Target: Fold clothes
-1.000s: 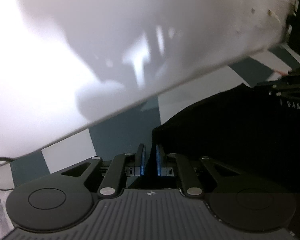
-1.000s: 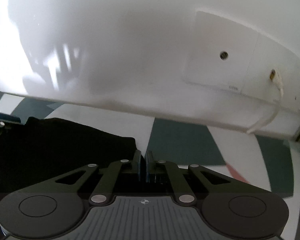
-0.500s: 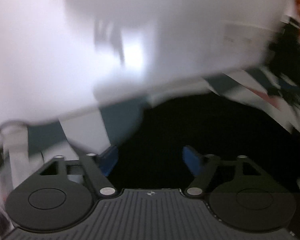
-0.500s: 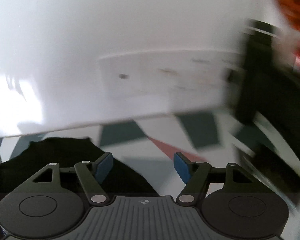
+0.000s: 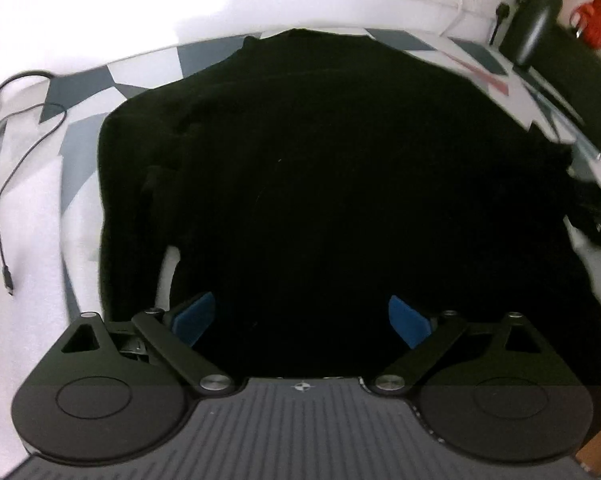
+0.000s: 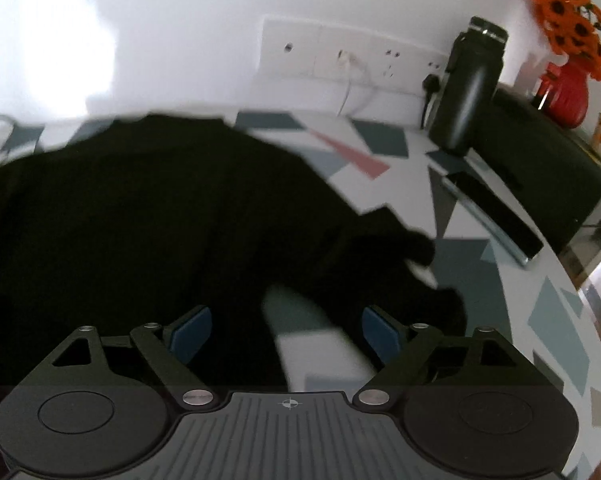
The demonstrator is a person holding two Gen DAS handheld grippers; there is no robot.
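A black garment (image 5: pixel 320 168) lies spread over the patterned tabletop (image 5: pixel 80 148), reaching nearly to the white wall. My left gripper (image 5: pixel 302 322) hovers above its near part, open, with nothing between the blue pads. In the right wrist view the same garment (image 6: pixel 140 216) fills the left half, and a rumpled sleeve end (image 6: pixel 412 264) trails to the right. My right gripper (image 6: pixel 286 334) is open over the garment's right edge and a bare patch of table, holding nothing.
A black cable (image 5: pixel 4 216) lies on the table's left side. A black bottle (image 6: pixel 470 92), a phone (image 6: pixel 494 212) and a dark box (image 6: pixel 548 168) stand at the right rear, below wall sockets (image 6: pixel 356 56). Orange flowers in a red vase (image 6: pixel 566 92) stand behind.
Both grippers went from shut at the garment's far edge by the wall to open. They drew back and up, so the whole garment now lies in view.
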